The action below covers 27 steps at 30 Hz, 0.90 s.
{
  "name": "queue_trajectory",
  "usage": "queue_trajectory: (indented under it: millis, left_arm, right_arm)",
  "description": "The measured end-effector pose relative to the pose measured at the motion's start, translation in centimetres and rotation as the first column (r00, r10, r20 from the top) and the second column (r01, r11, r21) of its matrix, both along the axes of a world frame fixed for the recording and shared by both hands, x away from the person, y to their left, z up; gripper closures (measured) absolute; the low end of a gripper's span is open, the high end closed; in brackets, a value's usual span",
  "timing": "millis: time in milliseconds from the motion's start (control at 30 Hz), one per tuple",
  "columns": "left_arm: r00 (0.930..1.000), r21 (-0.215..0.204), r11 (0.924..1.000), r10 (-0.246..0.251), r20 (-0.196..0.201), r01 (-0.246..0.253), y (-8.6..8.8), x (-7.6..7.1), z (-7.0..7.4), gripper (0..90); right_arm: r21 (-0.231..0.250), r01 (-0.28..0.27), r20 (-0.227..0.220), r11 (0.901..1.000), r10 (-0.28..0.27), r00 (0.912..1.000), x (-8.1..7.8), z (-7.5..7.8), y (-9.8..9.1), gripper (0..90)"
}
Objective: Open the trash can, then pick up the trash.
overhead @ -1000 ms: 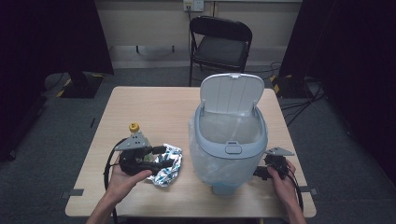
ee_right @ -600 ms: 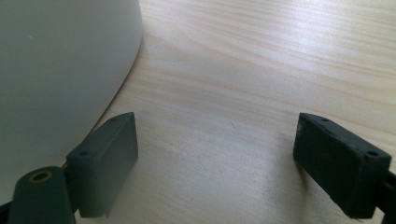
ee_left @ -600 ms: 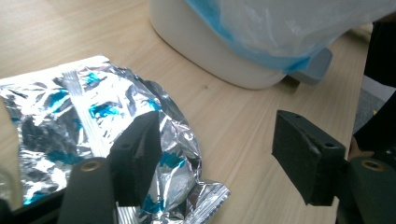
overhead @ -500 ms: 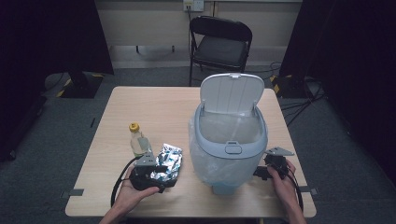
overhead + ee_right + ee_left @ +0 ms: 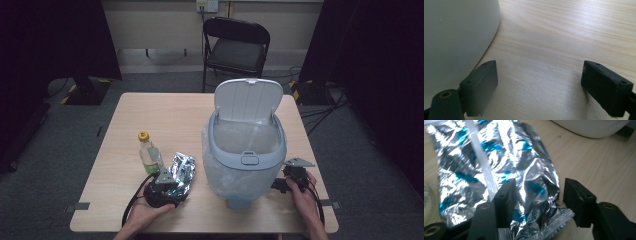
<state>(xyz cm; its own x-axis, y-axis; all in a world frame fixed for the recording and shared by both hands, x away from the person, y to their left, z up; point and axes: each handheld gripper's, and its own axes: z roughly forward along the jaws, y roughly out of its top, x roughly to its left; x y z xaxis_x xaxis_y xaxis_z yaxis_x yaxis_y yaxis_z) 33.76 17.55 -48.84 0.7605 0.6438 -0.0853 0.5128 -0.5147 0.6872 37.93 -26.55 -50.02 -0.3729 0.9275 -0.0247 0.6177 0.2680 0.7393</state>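
Silver foil bag point(image 5: 496, 167) lies in the lower left of the high view, beside the bottle point(image 5: 149, 154). The left gripper point(image 5: 535, 200) has just been closing, jaws astride the bag's corner, one not touching. The right gripper point(image 5: 539, 87) rests wide apart, near the bin point(image 5: 247, 160).

Left tool point(image 5: 167, 186) is lower now, down at table point(image 5: 165, 115) level on the near end of the foil bag point(image 5: 181, 170); a second ago it sat higher, over the bottle point(image 5: 149, 154) and the bag's left side. Bottle is uncovered in the high view. Jaws have just been closing, bag's crimped corner between them: one jaw against the foil, the other just beside it with a small gap.
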Motion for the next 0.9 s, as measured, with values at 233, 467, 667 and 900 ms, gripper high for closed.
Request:
queue_trajectory:
  millis: [233, 467, 667, 900]
  left_arm:
    - [0.9984, 0.052, 0.9983, 0.024, 0.051, -0.027, 0.2, 0.1, 0.1, 70.2]
    - [0.9981, 0.039, 0.9978, 0.053, 0.033, -0.054, 0.1, 0.4, 0.1, 80.7]
    - [0.9984, 0.025, 0.9981, 0.057, 0.007, -0.057, 0.2, 0.6, 0.1, 87.2]
    - [0.9966, -0.007, 0.9968, 0.080, -0.022, -0.080, 0.4, 1.0, 0.1, 88.5]
  right_arm:
    - [0.000, -0.011, 0.000, 0.9999, 0.011, 0.9999, -0.2, 0.0, 0.0, 13.4]
    - [0.000, -0.011, 0.000, 0.9999, 0.011, 0.9999, -0.2, 0.0, 0.0, 13.4]
    - [0.000, -0.011, 0.000, 0.9999, 0.011, 0.9999, -0.2, 0.0, 0.0, 13.3]
    - [0.002, -0.015, -0.001, 0.9999, 0.015, 0.9999, -0.1, 0.0, 0.0, 13.2]
